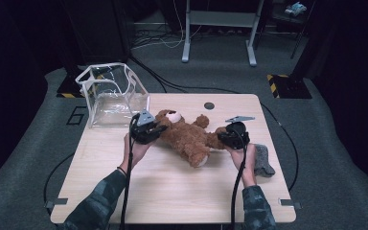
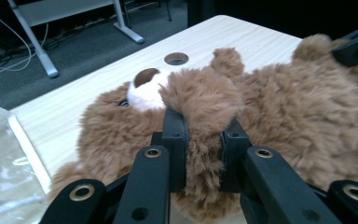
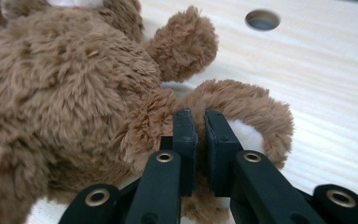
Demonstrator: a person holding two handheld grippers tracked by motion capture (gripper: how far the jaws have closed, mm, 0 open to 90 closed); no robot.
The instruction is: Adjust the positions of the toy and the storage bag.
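A brown teddy bear (image 1: 188,136) lies on its back in the middle of the light wooden table (image 1: 172,191), head toward the far left. My left gripper (image 1: 160,128) is at the bear's left side. In the left gripper view its jaws are shut on a tuft of the bear's arm (image 2: 200,93), with the white muzzle (image 2: 144,93) just behind. My right gripper (image 1: 221,137) is at the bear's right side. In the right gripper view its jaws (image 3: 200,135) pinch the fur of a leg (image 3: 242,105), almost touching each other.
A clear plastic bag with white edging (image 1: 111,95) stands open at the table's far left corner. A grey cloth (image 1: 264,161) lies by the right hand. A round hole (image 1: 209,105) sits near the table's far edge. Cables and a desk frame (image 1: 219,28) stand on the floor beyond.
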